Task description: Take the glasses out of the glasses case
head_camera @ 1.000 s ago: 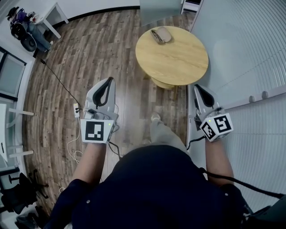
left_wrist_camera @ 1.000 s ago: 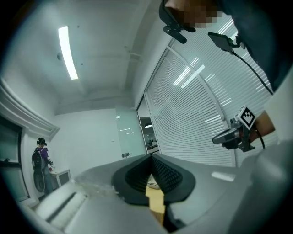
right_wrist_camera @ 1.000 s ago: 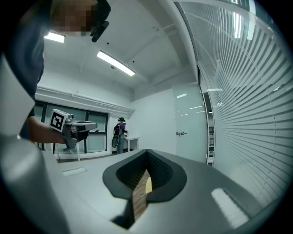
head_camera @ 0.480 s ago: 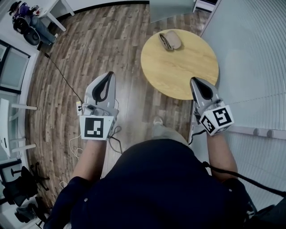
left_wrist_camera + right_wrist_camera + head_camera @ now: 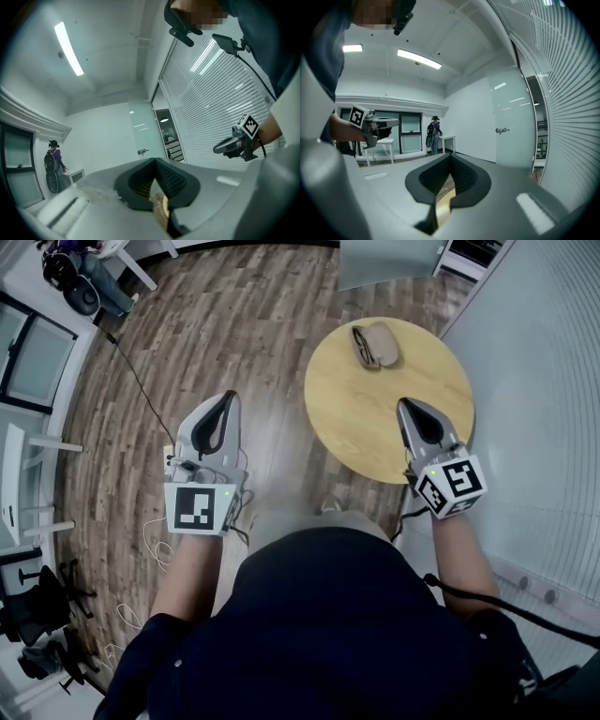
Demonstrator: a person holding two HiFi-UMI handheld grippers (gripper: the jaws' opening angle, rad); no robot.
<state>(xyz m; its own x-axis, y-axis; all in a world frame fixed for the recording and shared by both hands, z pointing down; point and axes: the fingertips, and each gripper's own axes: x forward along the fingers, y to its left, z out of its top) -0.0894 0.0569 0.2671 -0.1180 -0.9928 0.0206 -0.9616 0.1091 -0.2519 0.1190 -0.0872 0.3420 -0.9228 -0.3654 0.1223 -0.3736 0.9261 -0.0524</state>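
While left tongs (image 5: 229,399) and right tongs (image 5: 404,405) stay closed, the table (image 5: 361,423) has come nearer.

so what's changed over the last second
The person has stepped toward the round table; the right gripper now reaches over its near edge. The left gripper stays over the floor. Both remain shut and empty; the glasses case lies untouched.
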